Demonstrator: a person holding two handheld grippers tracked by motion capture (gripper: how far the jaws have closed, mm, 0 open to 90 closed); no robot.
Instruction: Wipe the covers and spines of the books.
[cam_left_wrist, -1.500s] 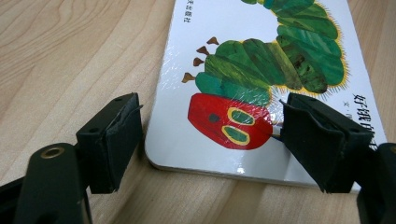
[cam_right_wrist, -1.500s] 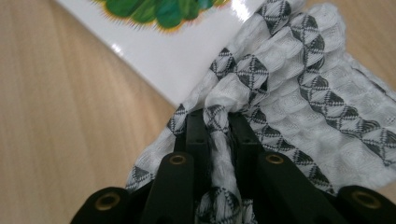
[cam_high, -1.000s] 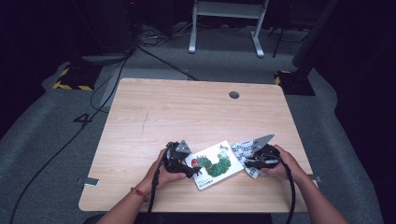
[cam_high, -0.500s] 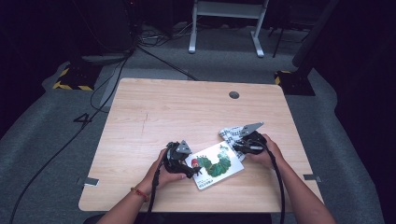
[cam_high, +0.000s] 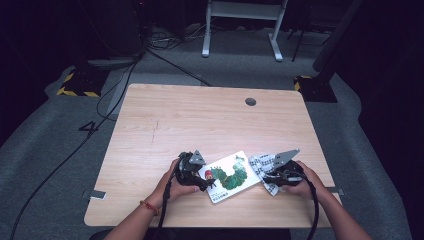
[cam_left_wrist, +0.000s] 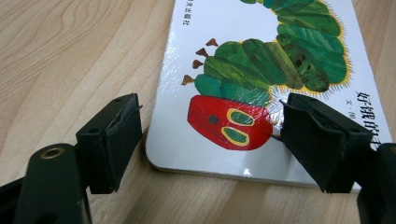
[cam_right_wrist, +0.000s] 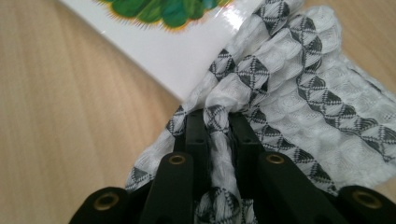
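The book (cam_high: 230, 177) lies on the table (cam_high: 210, 125), cloth (cam_high: 263, 166) touching its right.

Glossy laminated book (cam_left_wrist: 243, 60); waffle-weave cloth (cam_right_wrist: 299, 93), rough; matt wood-grain table (cam_high: 200, 120) w/ smooth top

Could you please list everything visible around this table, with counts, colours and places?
Table: one, light wood, centre of the high view, with a dark round hole near its far edge.
Book: one, white cover with a green caterpillar with a red head, flat on the table's near side between the grippers.
Cloth: one, white with a dark diamond pattern, right of the book, touching its corner.
Desk frame: one, white, on the floor beyond the table.
Cables: several, black, on the grey floor.
Left gripper: one, black, jaws open either side of the book's corner.
Right gripper: one, black, shut on a fold of the cloth.
Hands: two, one on each gripper.
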